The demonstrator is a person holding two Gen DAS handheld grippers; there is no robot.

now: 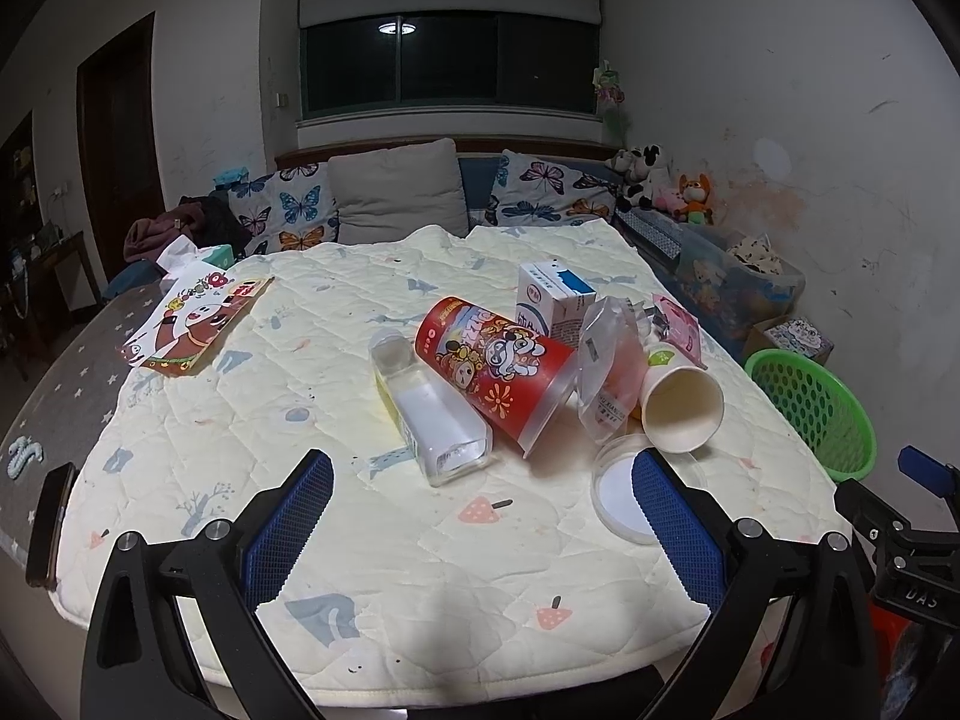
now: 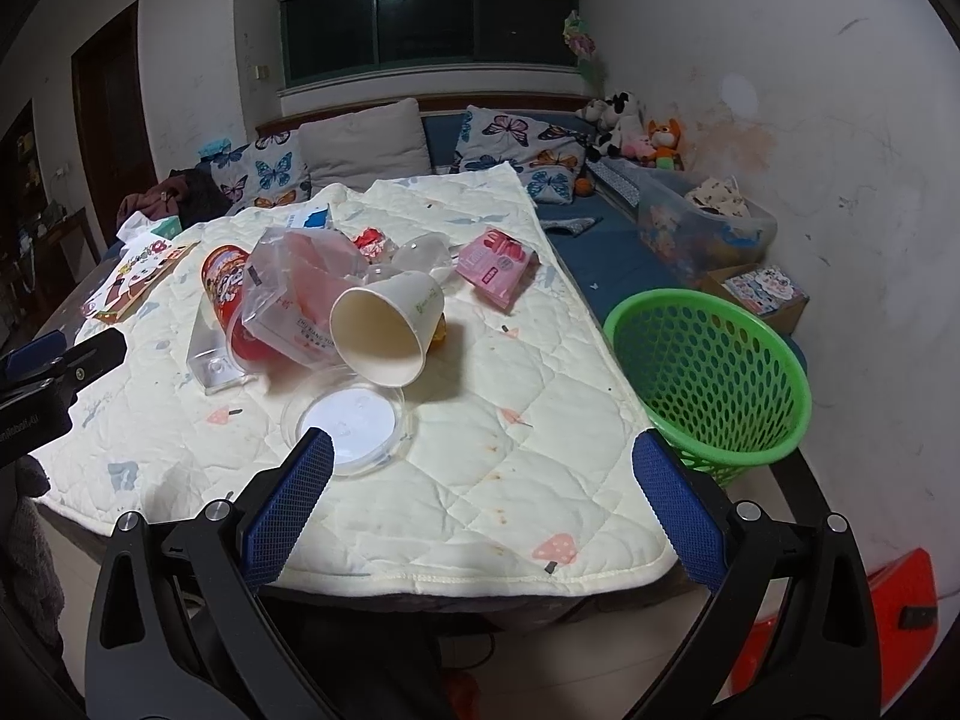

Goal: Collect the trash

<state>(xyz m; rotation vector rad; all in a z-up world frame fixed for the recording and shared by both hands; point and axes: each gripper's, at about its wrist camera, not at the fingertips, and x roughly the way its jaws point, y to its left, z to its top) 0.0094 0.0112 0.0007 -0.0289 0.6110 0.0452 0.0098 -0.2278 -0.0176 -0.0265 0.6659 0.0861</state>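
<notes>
None of the trash is collected, I judge: the basket [image 2: 708, 372] looks empty, while cup [image 2: 384, 330], lid [image 2: 348, 420] and can [image 1: 498, 372] lie on the quilt [image 2: 510, 480]. I hold left gripper [image 1: 483, 516] and right gripper [image 2: 483, 498] spread wide, empty.

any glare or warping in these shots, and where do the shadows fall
Left wrist view: the ceiling lamp glares in the dark window, and fisheye bends the quilt edges, with black corners. Right wrist view: the same lamp reflection, the green basket bulges, and the paper cup casts a soft shadow to its right.
</notes>
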